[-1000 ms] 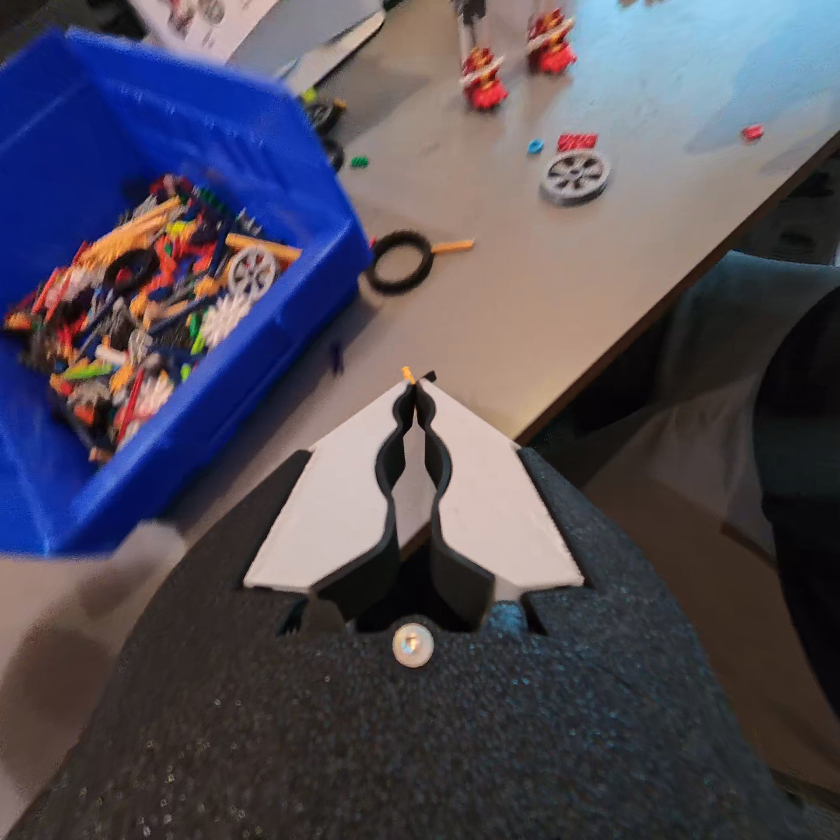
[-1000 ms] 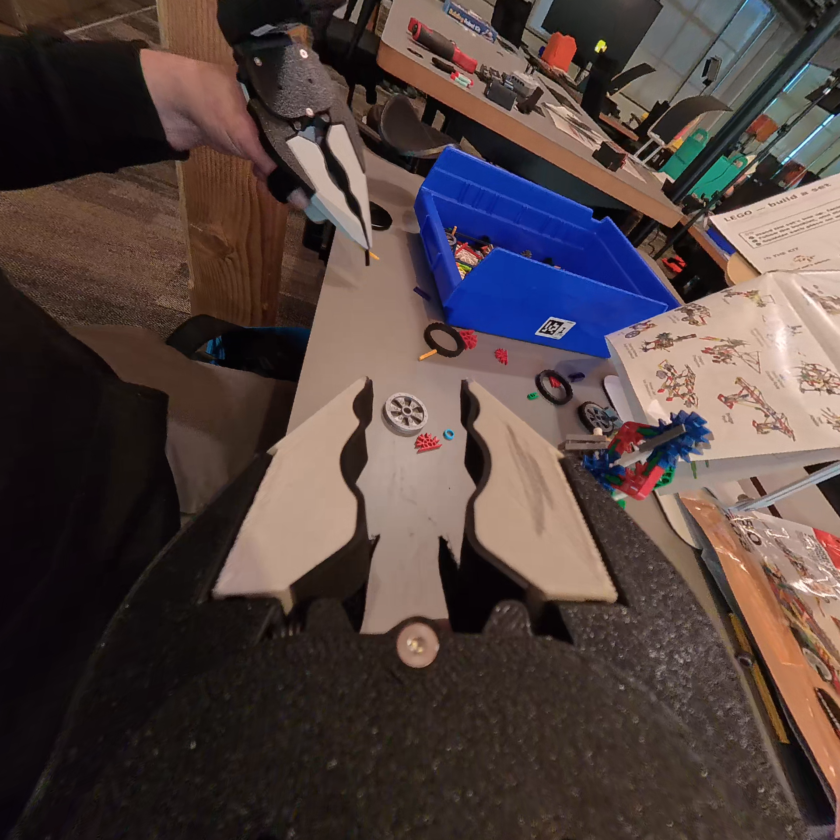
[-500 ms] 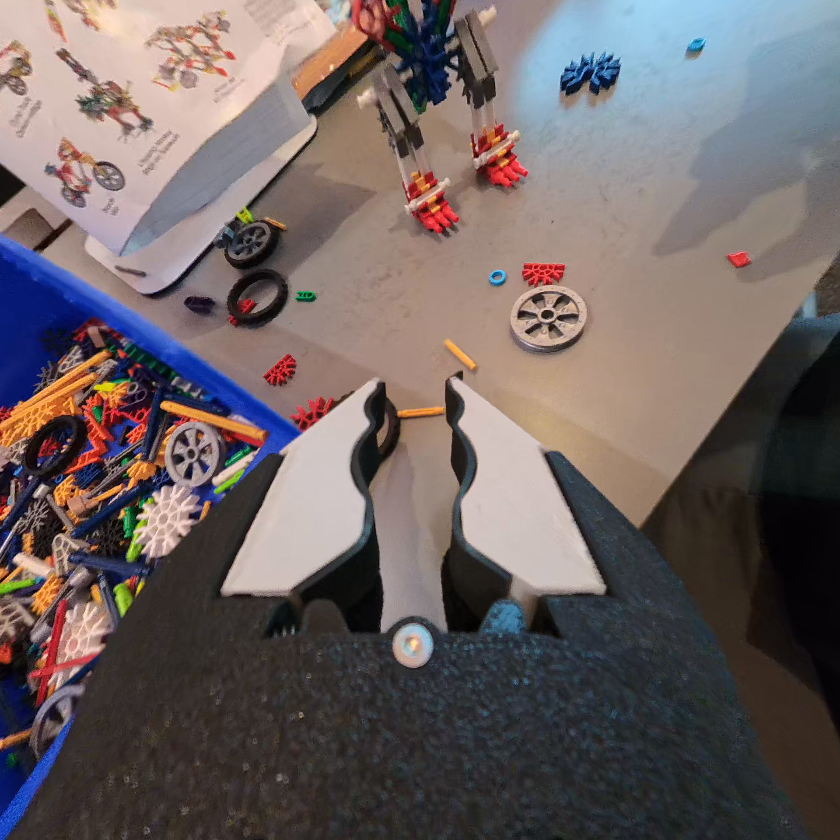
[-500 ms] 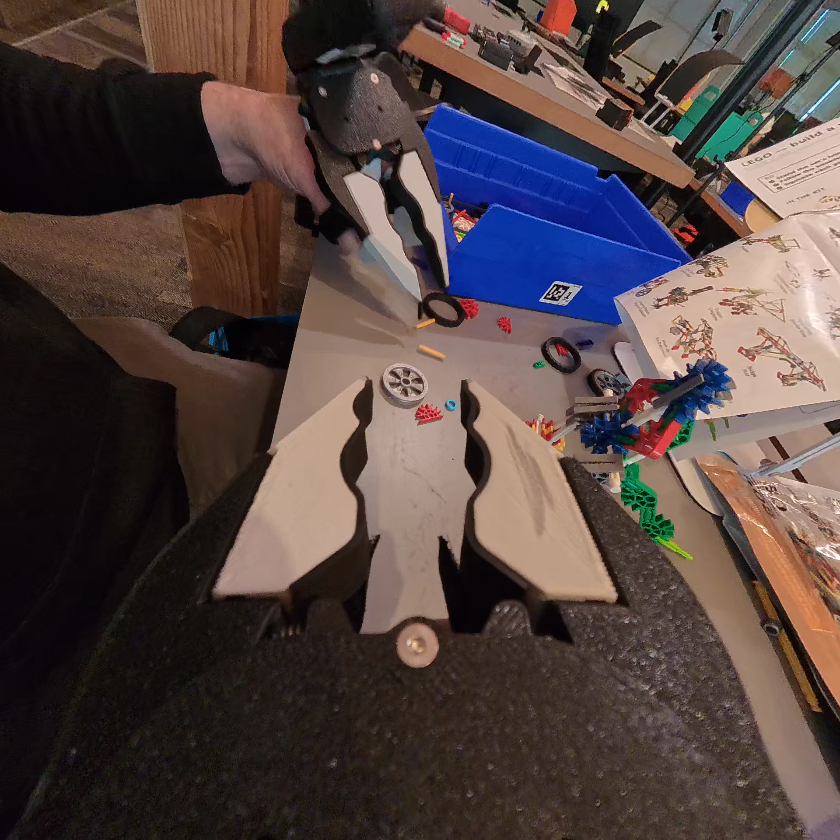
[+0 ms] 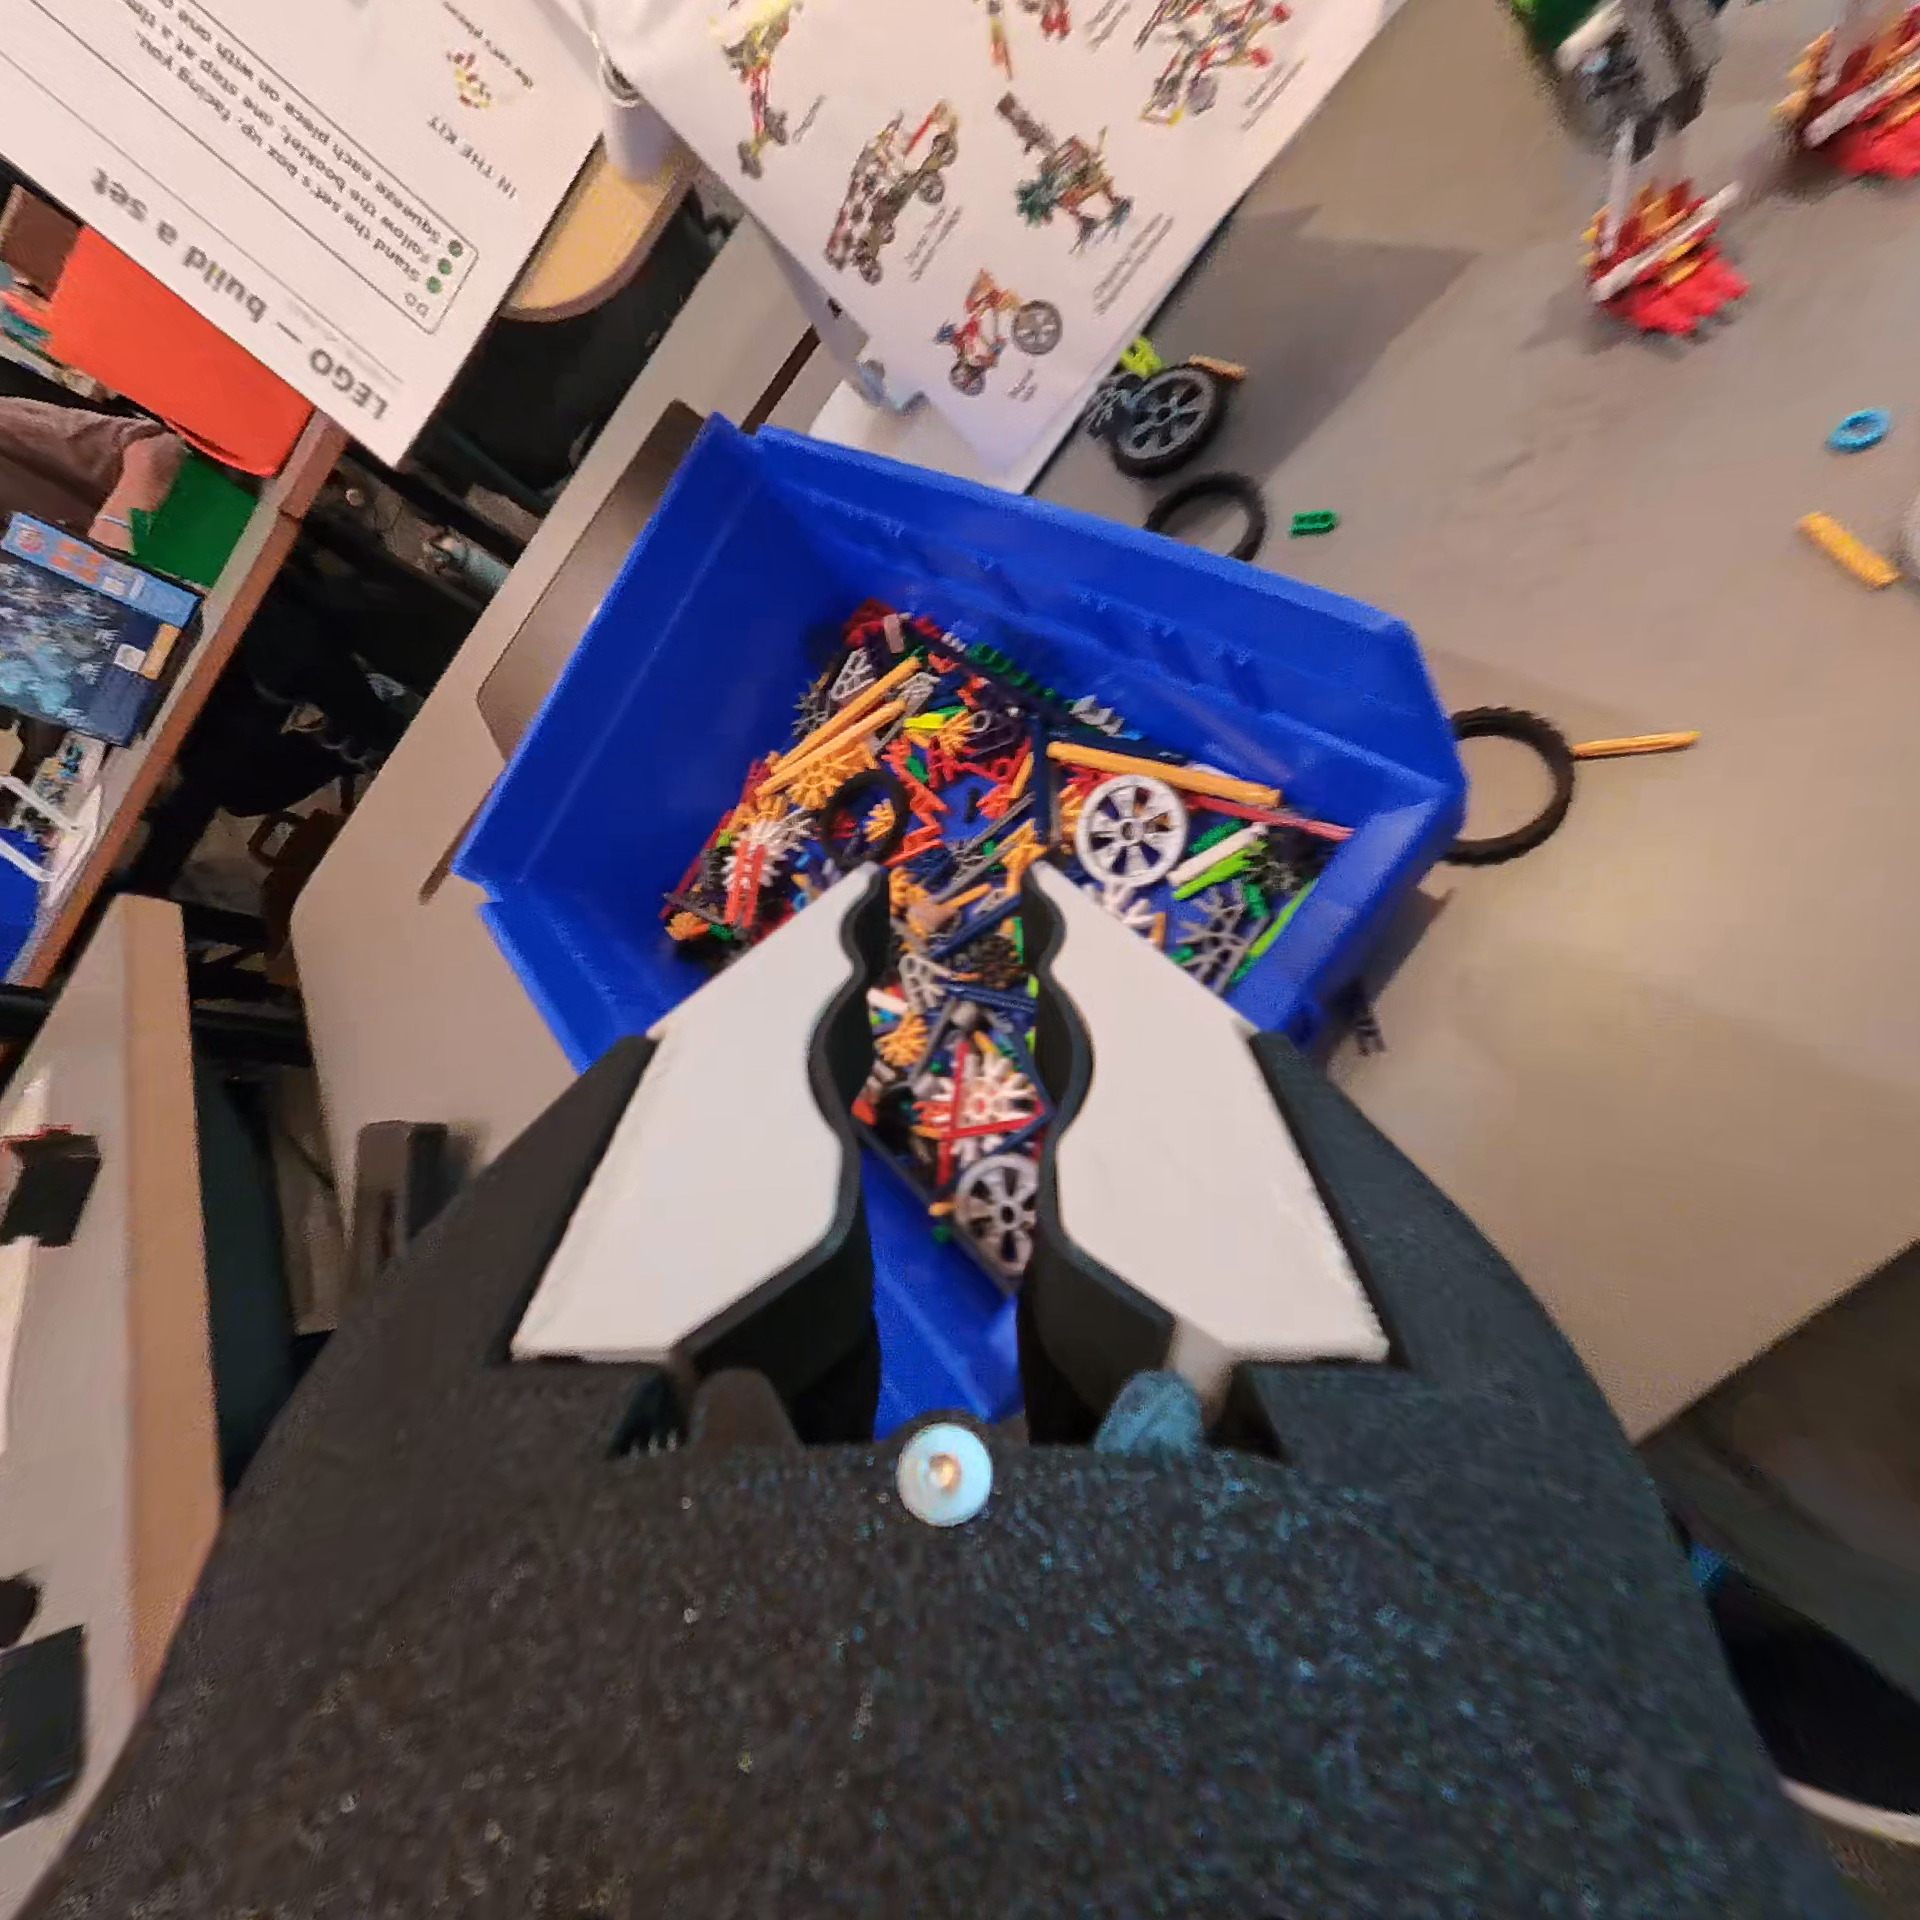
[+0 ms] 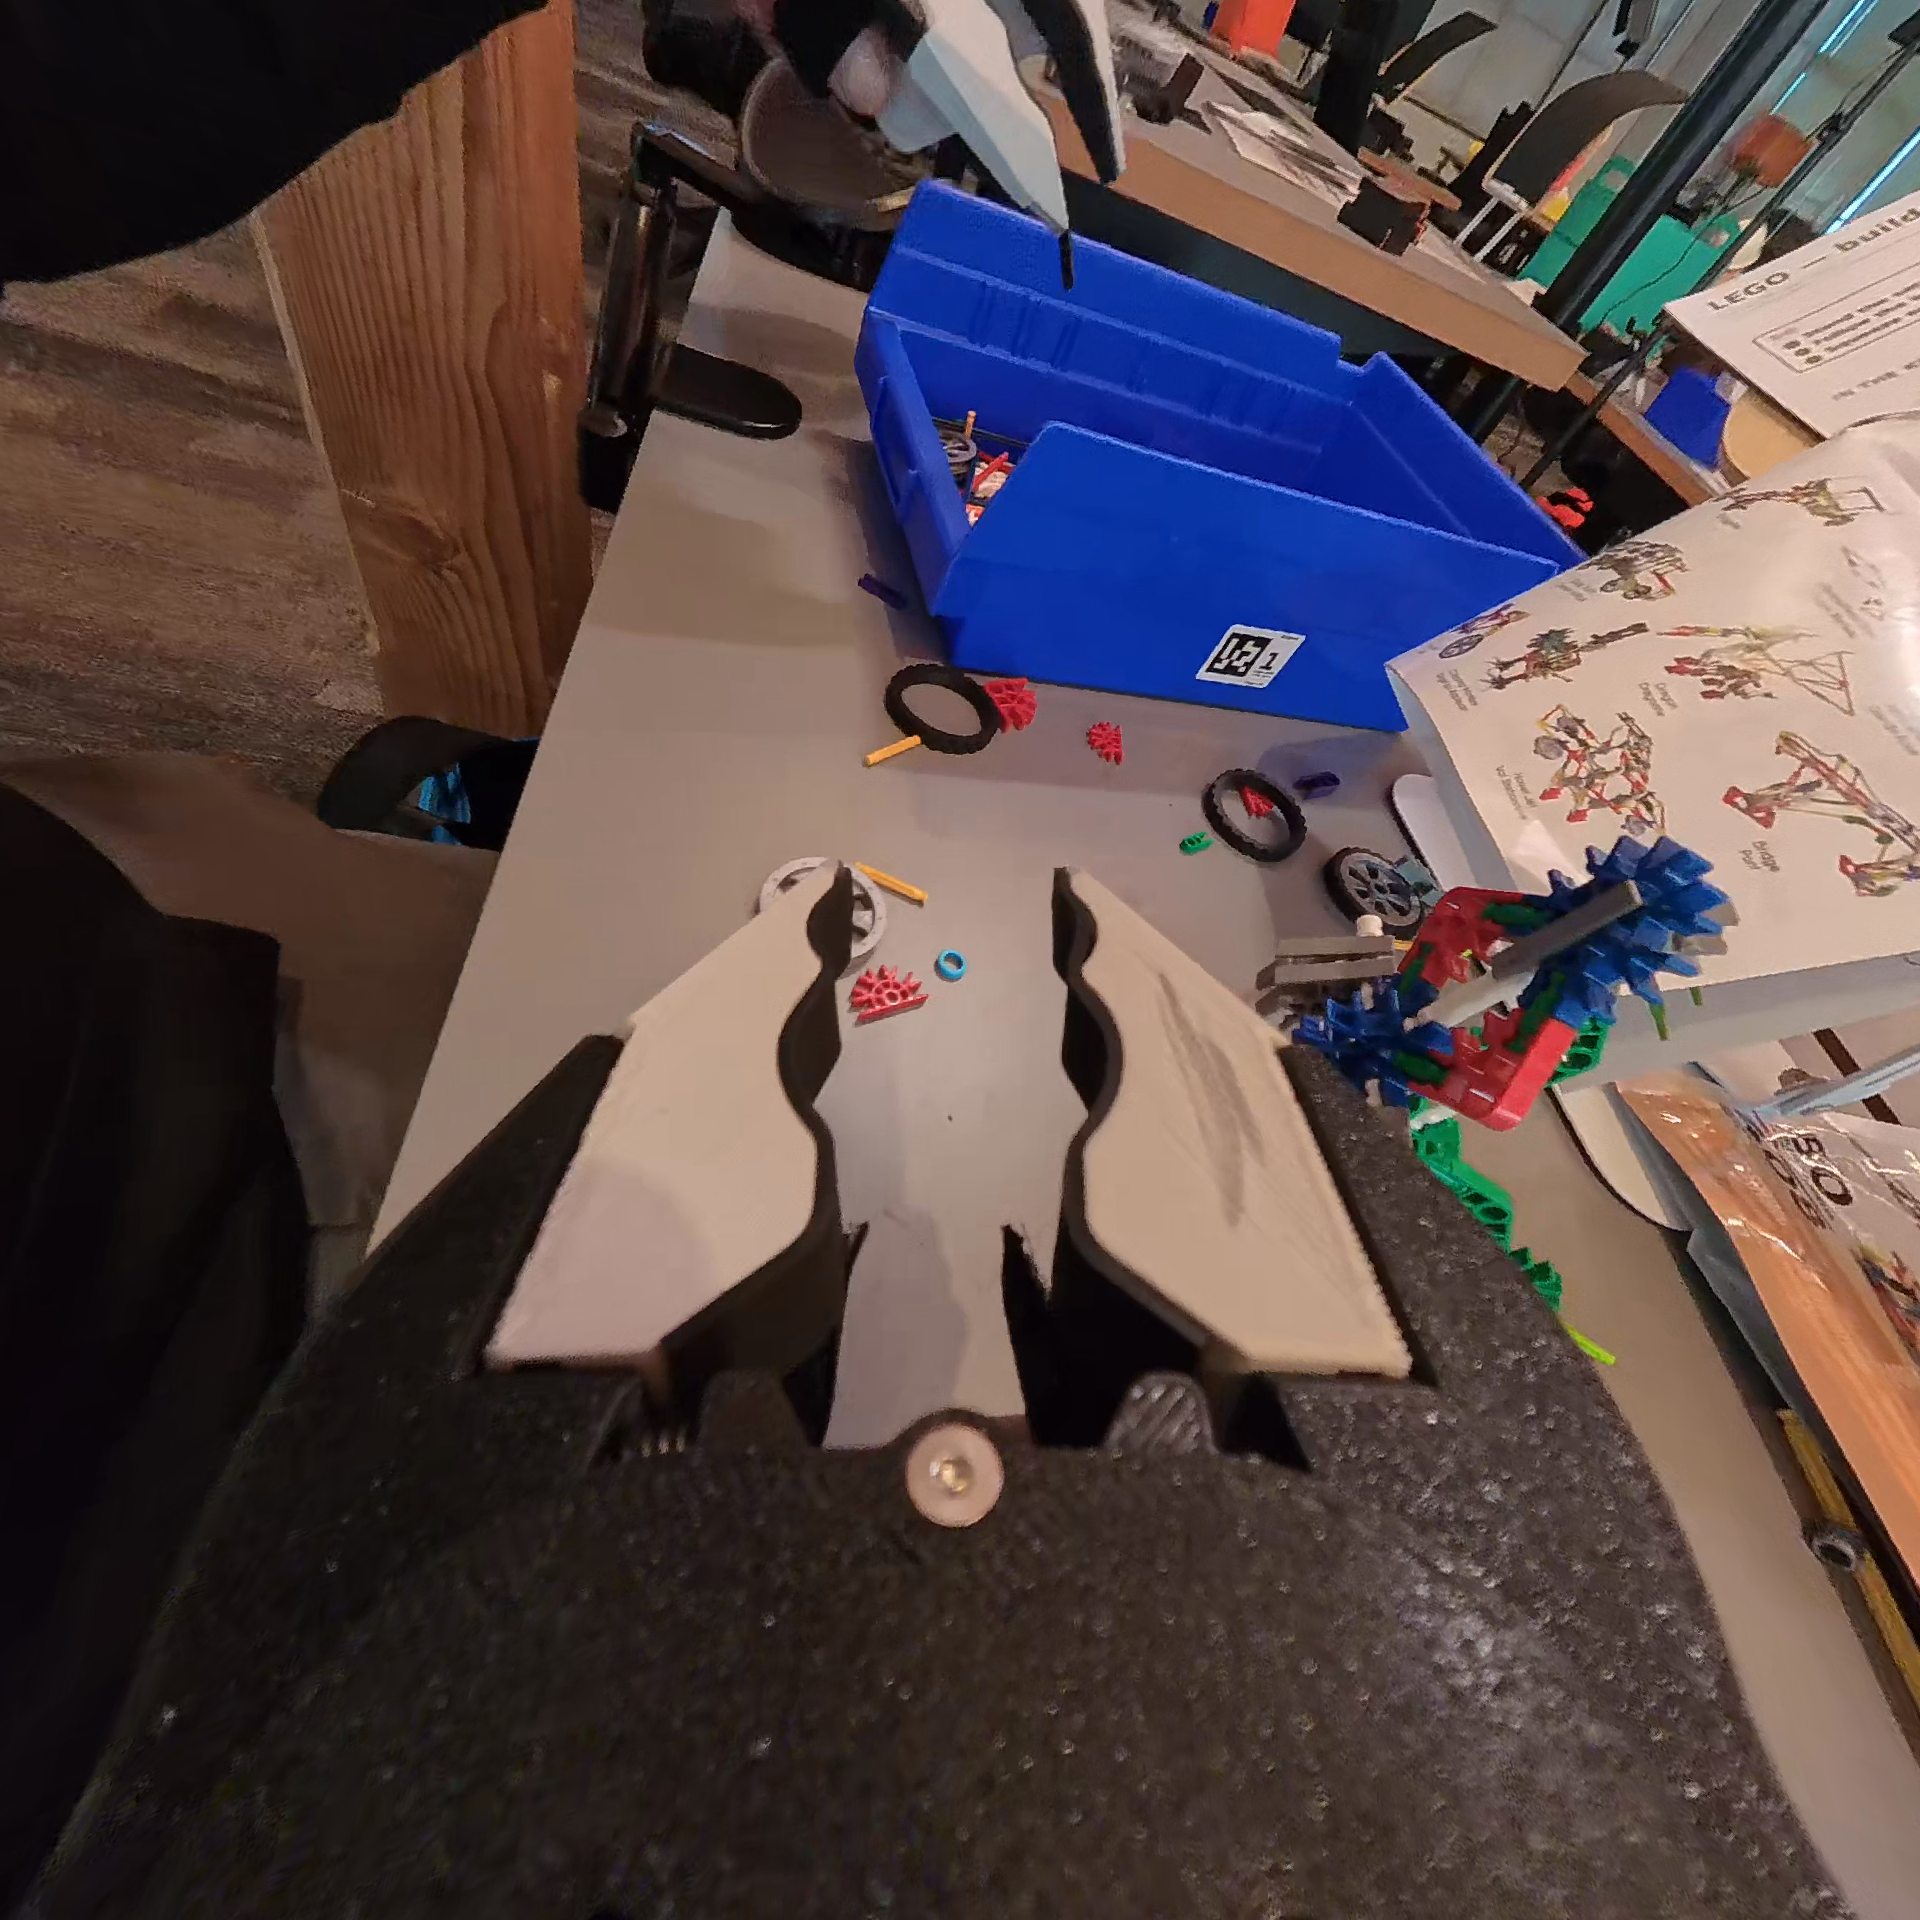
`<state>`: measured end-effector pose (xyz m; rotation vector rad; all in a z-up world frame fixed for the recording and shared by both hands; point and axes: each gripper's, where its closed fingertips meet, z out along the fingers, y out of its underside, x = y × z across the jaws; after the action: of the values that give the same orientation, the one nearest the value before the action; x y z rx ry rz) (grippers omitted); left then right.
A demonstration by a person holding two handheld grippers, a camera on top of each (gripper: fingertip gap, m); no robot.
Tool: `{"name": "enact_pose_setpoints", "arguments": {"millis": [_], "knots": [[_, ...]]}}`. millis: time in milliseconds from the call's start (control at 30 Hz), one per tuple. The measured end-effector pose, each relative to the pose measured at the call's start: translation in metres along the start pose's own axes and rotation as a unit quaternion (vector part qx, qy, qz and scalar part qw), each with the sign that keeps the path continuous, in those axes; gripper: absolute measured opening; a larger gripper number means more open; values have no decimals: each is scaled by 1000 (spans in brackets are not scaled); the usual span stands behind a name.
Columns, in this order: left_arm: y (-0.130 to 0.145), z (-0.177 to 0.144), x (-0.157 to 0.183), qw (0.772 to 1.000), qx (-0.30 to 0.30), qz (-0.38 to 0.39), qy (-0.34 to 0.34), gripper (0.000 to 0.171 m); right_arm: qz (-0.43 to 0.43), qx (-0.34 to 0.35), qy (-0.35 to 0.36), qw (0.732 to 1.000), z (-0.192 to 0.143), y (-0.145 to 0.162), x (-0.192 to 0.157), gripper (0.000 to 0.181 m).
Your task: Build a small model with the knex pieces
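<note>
My left gripper (image 5: 954, 878) is open and empty, hovering over a blue bin (image 5: 1143, 644) heaped with colourful construction-toy rods, connectors and wheels. In the right wrist view it (image 6: 1081, 192) hangs above the bin's (image 6: 1143, 582) far corner. My right gripper (image 6: 948, 883) is open and empty, low over the grey table. Between and just beyond its fingers lie a red fan connector (image 6: 885, 989), a small blue ring (image 6: 950, 964) and a short yellow rod (image 6: 891, 883). A grey wheel (image 6: 873, 914) is partly hidden by its left finger.
A black tyre (image 6: 940, 709) with a yellow rod lies by the bin. A red, blue and green built model (image 6: 1496, 997) stands at right beside an instruction sheet (image 6: 1714, 727). A wheeled piece (image 5: 1164, 416) and a second tyre (image 6: 1252, 812) lie near it. The table edge runs at left. Spacing between my two grippers at the tips: around 30 centimetres. From my right tips it is roughly 9 centimetres to the red fan connector (image 6: 885, 989); from my left, 25 centimetres.
My left gripper opened, let a short orange rod drop onto the table, then swung left over the blue bin. My right gripper stayed open and shifted slightly forward.
</note>
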<state>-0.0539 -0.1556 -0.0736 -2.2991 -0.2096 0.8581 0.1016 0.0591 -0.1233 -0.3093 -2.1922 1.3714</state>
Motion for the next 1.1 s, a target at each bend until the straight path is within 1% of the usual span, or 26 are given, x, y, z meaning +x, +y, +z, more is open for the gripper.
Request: {"name": "enact_pose_setpoints", "arguments": {"millis": [100,133,200,333,467,500,533,600,633,667,700,767,800,900,967,1033,1067,1100], "knots": [[0,9,-14,1000,-27,16,0,26,16,8,15,1000,2,8,11,38],[-2,11,-14,1000,-26,15,3,29,22,4,21,1000,2,12,15,38],[-9,12,-3,1000,-12,7,19,33,24,-11,32,999,2,21,21,38],[-35,8,46,996,60,-21,66,46,26,-26,39,999,3,27,25,39],[-56,8,101,984,135,-53,99,53,45,-15,60,997,-4,21,32,39],[-59,8,111,982,154,-55,94,54,61,-16,66,996,-7,20,34,44],[-61,8,122,979,168,-61,98,54,78,-23,69,994,-10,21,34,52],[-60,11,139,974,181,-86,106,58,106,-56,91,989,-16,31,36,71],[-59,13,144,971,183,-104,109,60,118,-79,100,985,-19,39,36,74],[-57,17,150,968,180,-125,118,65,135,-103,109,980,-22,49,34,77],[-55,21,156,968,170,-136,126,69,156,-124,120,973,-25,60,34,91],[-58,27,165,969,158,-143,124,77,206,-147,119,960,-30,78,27,107],[-64,27,172,967,162,-143,136,83,222,-155,116,956,-33,84,24,119],[-90,33,187,963,151,-151,165,97,246,-167,132,946,-41,98,28,122],[-105,45,202,961,135,-141,197,111,263,-172,125,941,-40,105,31,133],[-112,61,209,957,120,-147,220,117,286,-185,99,935,-34,110,28,151],[-118,66,211,952,125,-158,231,119,292,-194,94,932,-31,113,28,156],[-123,68,209,949,133,-169,232,119,291,-203,96,930,-30,115,29,157]]}}
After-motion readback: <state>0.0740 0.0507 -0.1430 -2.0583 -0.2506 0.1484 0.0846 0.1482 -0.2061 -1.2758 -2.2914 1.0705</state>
